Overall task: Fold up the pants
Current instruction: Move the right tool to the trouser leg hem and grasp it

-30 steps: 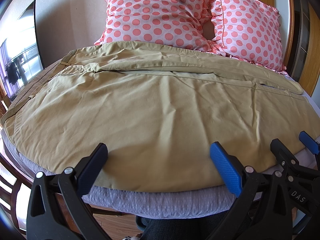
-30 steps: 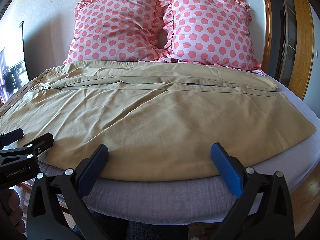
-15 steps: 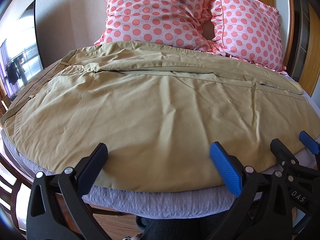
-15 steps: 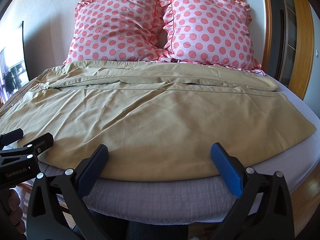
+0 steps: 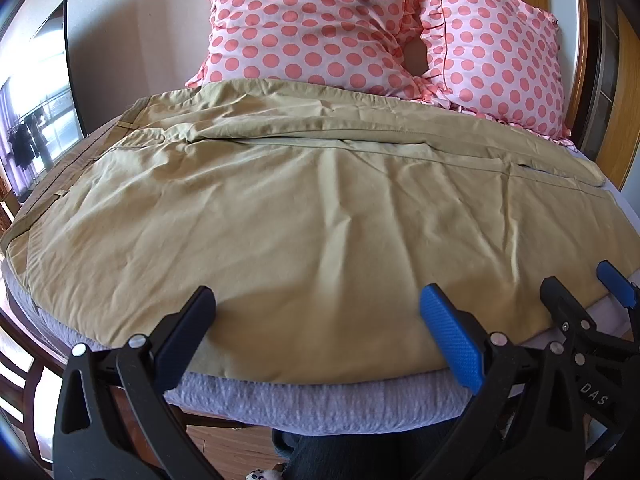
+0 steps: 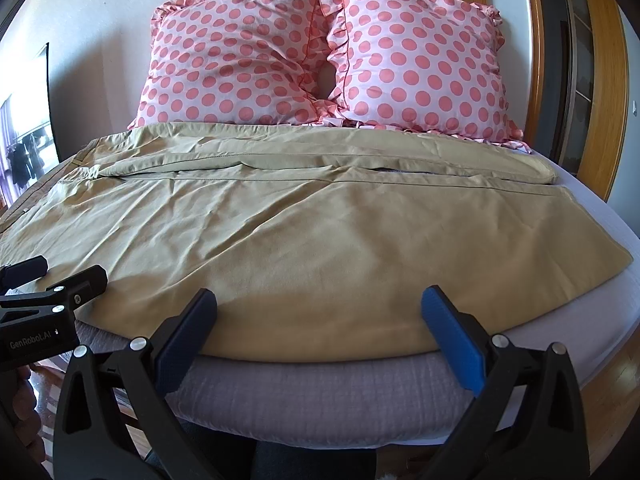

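Khaki pants [image 5: 304,220] lie spread flat across the bed, waistband at the left, leg ends at the right; they also show in the right wrist view [image 6: 312,240]. My left gripper [image 5: 316,320] is open and empty, just above the near edge of the pants. My right gripper [image 6: 318,320] is open and empty over the same near edge, further right. The right gripper shows at the right of the left wrist view [image 5: 584,292], and the left gripper at the left of the right wrist view [image 6: 52,276].
Two pink polka-dot pillows [image 6: 320,64] lean on the wall behind the pants. The grey mattress [image 6: 320,396] edge is right below both grippers. A wooden door frame [image 6: 604,80] stands at the right, a window [image 5: 32,132] at the left.
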Motion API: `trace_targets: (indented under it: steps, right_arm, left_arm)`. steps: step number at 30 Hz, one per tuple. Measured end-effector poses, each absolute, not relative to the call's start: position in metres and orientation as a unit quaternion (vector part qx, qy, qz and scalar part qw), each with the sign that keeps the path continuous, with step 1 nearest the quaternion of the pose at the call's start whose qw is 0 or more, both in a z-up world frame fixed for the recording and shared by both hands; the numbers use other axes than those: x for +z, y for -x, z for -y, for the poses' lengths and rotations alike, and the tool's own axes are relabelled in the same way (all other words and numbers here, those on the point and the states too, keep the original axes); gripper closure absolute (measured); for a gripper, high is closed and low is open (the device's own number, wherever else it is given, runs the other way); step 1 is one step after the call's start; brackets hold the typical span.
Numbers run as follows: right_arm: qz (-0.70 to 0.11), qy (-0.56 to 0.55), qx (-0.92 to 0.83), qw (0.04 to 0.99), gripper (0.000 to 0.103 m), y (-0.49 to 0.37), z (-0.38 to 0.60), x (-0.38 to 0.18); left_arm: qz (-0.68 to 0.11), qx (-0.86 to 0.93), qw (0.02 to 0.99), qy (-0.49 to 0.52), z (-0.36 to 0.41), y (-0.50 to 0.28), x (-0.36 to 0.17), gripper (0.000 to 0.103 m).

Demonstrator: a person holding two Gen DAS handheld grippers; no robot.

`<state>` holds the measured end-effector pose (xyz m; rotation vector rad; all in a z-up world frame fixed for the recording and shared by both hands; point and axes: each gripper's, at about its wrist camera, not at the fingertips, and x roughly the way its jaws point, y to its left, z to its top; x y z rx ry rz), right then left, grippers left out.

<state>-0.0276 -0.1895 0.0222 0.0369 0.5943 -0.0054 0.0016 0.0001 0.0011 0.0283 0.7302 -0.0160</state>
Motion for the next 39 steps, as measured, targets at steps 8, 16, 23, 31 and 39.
trace_targets:
  steps: [8, 16, 23, 31, 39]
  right_arm:
    - [-0.298, -0.049, -0.014, 0.953, 0.001, 0.004, 0.228, 0.05]
    - [-0.315, -0.134, -0.135, 0.93, 0.001, -0.101, 0.349, 0.098]
    - [-0.389, -0.268, -0.234, 0.85, 0.015, -0.231, 0.451, 0.075]
    - [-0.409, -0.28, -0.333, 0.802, 0.04, -0.318, 0.487, 0.04]
    - [-0.41, -0.203, -0.342, 0.821, 0.091, -0.3, 0.473, 0.032]
  left_arm:
    - [-0.38, -0.02, 0.925, -0.012, 0.001, -0.003, 0.001, 0.002]
    - [-0.333, -0.009, 0.943, -0.009, -0.008, -0.026, 0.043, 0.002]
    - [-0.315, -0.009, 0.949, -0.004, -0.012, -0.062, 0.066, 0.002]
    - [-0.327, 0.009, 0.945, -0.002, -0.027, -0.094, 0.063, 0.002]
    - [-0.336, 0.008, 0.942, 0.006, -0.033, -0.101, 0.057, 0.002]
